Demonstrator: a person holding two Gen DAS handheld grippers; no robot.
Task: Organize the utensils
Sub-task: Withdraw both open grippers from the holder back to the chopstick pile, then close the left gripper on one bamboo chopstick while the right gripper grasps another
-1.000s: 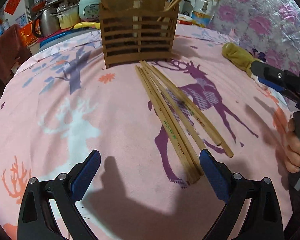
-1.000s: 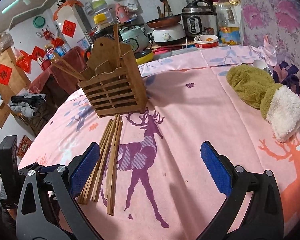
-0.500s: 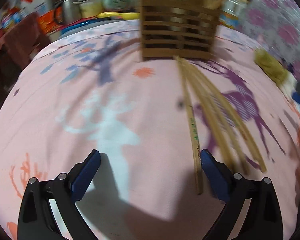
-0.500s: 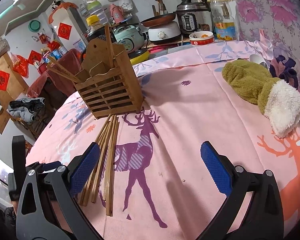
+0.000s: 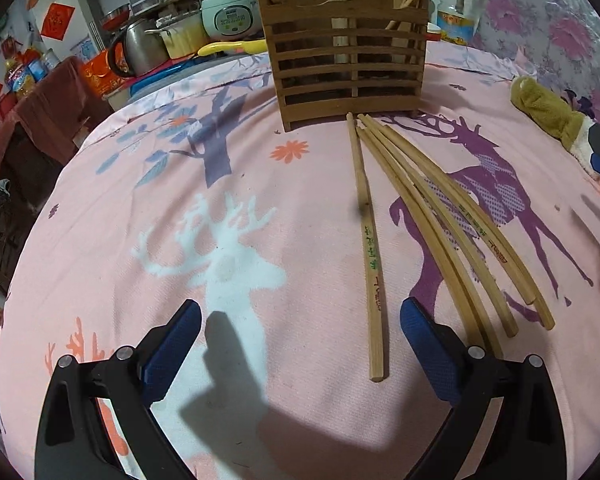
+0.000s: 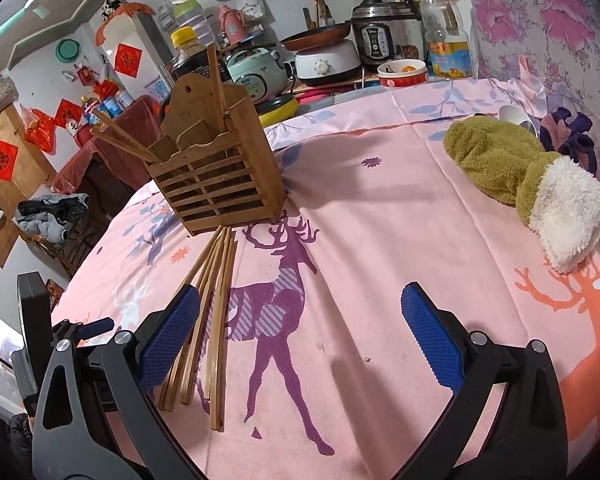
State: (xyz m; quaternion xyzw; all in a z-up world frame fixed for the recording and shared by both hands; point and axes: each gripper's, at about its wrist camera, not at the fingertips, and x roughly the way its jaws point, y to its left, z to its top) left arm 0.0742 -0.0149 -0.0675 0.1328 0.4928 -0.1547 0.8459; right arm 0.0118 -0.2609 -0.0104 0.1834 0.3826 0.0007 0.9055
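your left gripper (image 5: 300, 336) hangs with its jaws spread wide and empty, low over the pink cloth (image 5: 100, 240), and the lone chopstick (image 5: 368, 248) lies just inside its right pad (image 5: 424, 336), split off from the other chopsticks (image 5: 452, 232), which fan out to its right. all of them point their far tips at the foot of the wooden holder (image 5: 346, 60), which stands upright at the far side and already has a few sticks leaning in it. slide left a touch so the lone stick sits midway between the pads, drop until the pads flank it near its thick end, then close squarely so it cannot roll or twist. your right gripper (image 6: 300, 336) is also wide open and empty, above the purple deer print (image 6: 276, 304), with the fan beside its left pad; keep it clear of the pick.
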